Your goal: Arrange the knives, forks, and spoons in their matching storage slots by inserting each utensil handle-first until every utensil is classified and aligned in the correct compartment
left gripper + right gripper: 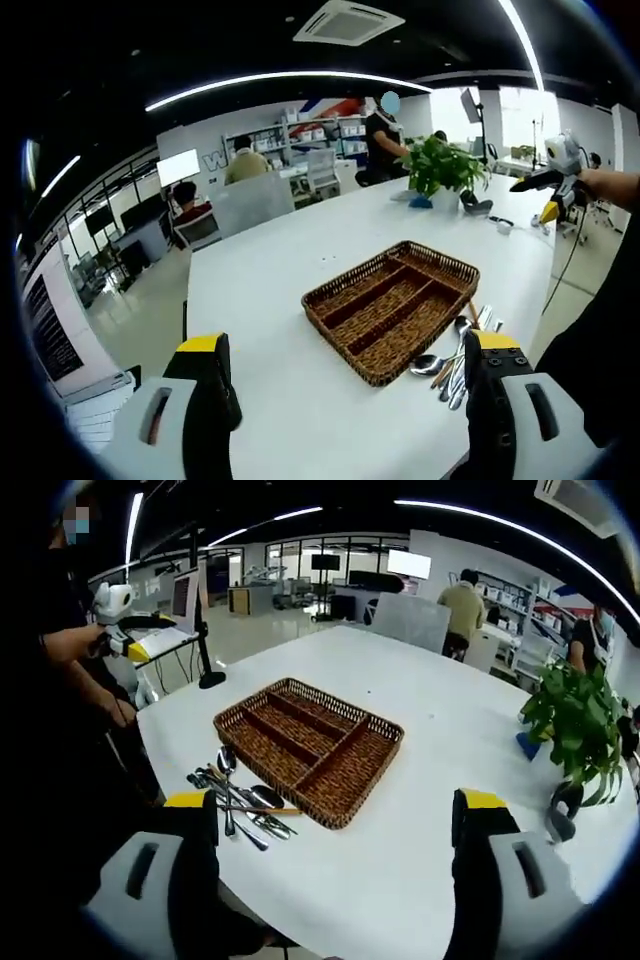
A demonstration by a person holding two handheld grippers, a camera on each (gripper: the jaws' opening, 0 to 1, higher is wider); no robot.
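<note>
A brown wicker tray (388, 312) (305, 738) with three long compartments lies empty on the white table (270, 300) (450, 710). A loose pile of metal spoons, forks and knives (458, 352) (238, 802) lies on the table against one short end of the tray. My left gripper (348, 345) hangs open above the near table edge, short of the tray, nothing between its jaws. My right gripper (335, 805) is open too, its jaws spread to either side of the tray's near corner. Each gripper also appears far off in the other view, held by a hand (555, 190) (120, 625).
A potted green plant (445, 165) (575, 715) stands at the table's far end, with a small black object (560, 810) beside it. The person's dark clothes (60, 740) fill the side by the utensils. Seated people, shelves and desks lie beyond the table.
</note>
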